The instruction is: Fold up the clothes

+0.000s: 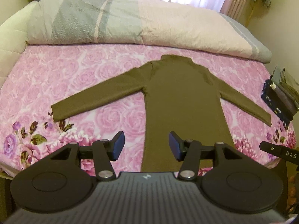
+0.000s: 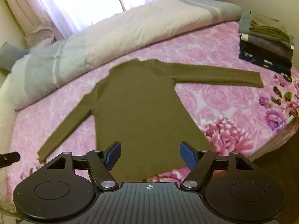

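An olive-green long-sleeved top (image 1: 179, 93) lies flat on the pink floral bed sheet (image 1: 78, 74), collar away from me, both sleeves spread out to the sides. It also shows in the right wrist view (image 2: 138, 104). My left gripper (image 1: 146, 145) is open and empty, above the top's lower left edge near the hem. My right gripper (image 2: 149, 155) is open and empty, above the hem at the lower middle of the top. Part of the right gripper (image 1: 278, 150) shows at the right edge of the left wrist view.
A rolled pink and grey duvet (image 1: 130, 24) lies across the far side of the bed. A stack of folded clothes (image 2: 265, 46) sits at the bed's right edge, also in the left wrist view (image 1: 280, 97). Curtains (image 2: 74, 0) and a window are behind.
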The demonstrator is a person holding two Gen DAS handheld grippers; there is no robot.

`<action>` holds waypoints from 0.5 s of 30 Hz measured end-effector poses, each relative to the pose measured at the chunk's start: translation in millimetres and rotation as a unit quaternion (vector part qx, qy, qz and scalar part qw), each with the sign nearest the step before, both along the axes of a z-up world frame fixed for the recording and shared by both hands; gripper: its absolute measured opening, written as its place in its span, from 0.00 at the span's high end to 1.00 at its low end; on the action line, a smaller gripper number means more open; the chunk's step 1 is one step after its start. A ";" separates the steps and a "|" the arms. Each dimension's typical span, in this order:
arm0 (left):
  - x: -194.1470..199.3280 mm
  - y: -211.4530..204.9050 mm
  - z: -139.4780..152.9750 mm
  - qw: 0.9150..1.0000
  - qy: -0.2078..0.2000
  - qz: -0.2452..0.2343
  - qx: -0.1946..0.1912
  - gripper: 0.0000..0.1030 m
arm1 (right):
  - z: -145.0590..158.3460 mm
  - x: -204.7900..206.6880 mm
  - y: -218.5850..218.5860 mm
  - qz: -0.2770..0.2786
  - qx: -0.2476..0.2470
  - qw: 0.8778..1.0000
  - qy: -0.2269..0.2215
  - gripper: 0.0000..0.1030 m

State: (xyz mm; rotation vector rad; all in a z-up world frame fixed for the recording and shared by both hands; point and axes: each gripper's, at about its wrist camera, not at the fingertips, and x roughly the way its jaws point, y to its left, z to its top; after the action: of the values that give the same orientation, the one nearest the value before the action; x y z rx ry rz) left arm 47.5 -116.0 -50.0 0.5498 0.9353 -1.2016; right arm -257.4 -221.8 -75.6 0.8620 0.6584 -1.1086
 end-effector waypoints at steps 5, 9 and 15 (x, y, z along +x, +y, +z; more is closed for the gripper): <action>0.4 -6.0 3.7 1.000 0.000 0.015 -0.002 0.48 | 11.1 16.8 -7.1 0.047 -0.011 0.999 0.013 0.30; -4.6 -15.8 -0.9 1.000 -0.002 0.028 0.010 0.48 | 2.9 24.5 -12.7 0.085 -0.010 0.996 0.033 0.30; -30.1 -41.5 -6.6 0.999 -0.008 0.030 0.026 0.48 | -13.7 10.7 -33.1 0.110 0.009 0.993 0.048 0.30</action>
State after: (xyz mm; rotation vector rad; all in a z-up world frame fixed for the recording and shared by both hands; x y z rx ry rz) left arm 17.4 -157.5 -56.6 0.5696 0.9651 -1.1202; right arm -246.7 -254.9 -89.2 0.7361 0.8246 -0.9510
